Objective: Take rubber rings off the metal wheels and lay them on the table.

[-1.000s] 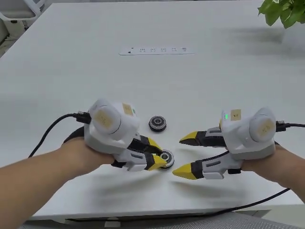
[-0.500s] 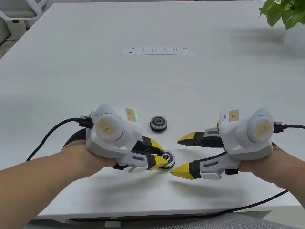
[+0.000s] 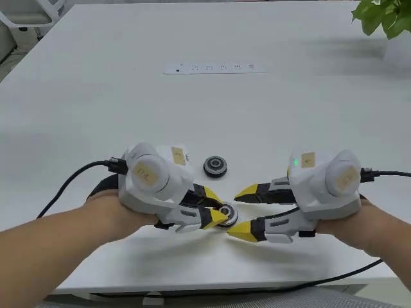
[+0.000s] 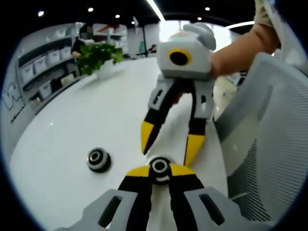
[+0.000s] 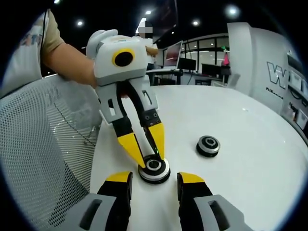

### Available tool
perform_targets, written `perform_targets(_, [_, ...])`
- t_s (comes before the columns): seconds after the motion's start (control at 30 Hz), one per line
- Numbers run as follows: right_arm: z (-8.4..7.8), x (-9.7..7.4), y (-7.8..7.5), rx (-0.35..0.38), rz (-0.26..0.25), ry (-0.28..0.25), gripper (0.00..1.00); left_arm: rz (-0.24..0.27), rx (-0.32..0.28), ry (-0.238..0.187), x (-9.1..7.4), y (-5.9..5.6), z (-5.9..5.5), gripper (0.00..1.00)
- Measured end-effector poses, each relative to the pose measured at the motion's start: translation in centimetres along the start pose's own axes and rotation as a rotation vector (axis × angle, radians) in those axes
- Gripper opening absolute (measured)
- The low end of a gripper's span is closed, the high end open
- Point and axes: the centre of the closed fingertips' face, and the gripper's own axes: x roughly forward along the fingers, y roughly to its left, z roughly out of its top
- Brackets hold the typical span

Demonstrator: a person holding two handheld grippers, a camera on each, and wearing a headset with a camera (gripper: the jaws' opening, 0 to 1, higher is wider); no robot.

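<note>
The white table (image 3: 289,96) runs from the person's edge to the far end, and the work sits close to the near edge. There the left gripper (image 3: 215,215) is clamped on the near wheel (image 3: 225,212). In the left gripper view its yellow tips pinch the wheel from both sides, holding it against the tabletop. The right gripper (image 3: 236,213) faces it with its jaws spread wide, one tip on each side of that wheel and not touching it. In the right gripper view the wheel lies just ahead of the gap between the open jaws. A dark rubber ring (image 5: 155,177) seems to sit around the wheel's rim, so I judge the first removal is being set up and is not done.

A little farther back the second wheel (image 3: 215,166) lies flat and untouched, its black ring apparently on too. Both rings therefore seem left to do. Well beyond lie a power strip (image 3: 212,67) and, at the far right corner, a plant (image 3: 382,16).
</note>
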Motion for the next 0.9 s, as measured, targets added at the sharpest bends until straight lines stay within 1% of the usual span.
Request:
perform_targets(0.2, [-0.12, 0.27, -0.01, 0.009, -0.004, -0.001, 0.31, 0.003, -0.002, 0.0, -0.01, 0.0, 0.01, 0.13])
perform_targets(0.4, [-0.12, 0.34, -0.08, 0.044, -0.007, -0.017, 0.27, 0.005, -0.006, -0.003, -0.01, 0.04, 0.0, 0.13])
perform_targets(0.6, [-0.22, 0.54, 0.02, 0.062, -0.007, -0.021, 0.26, 0.007, -0.007, -0.003, 0.0, 0.04, -0.01, 0.13])
perform_targets(0.9, [-0.21, 0.37, -0.02, 0.095, -0.013, -0.036, 0.25, 0.009, -0.007, -0.007, 0.04, 0.02, 0.0, 0.13])
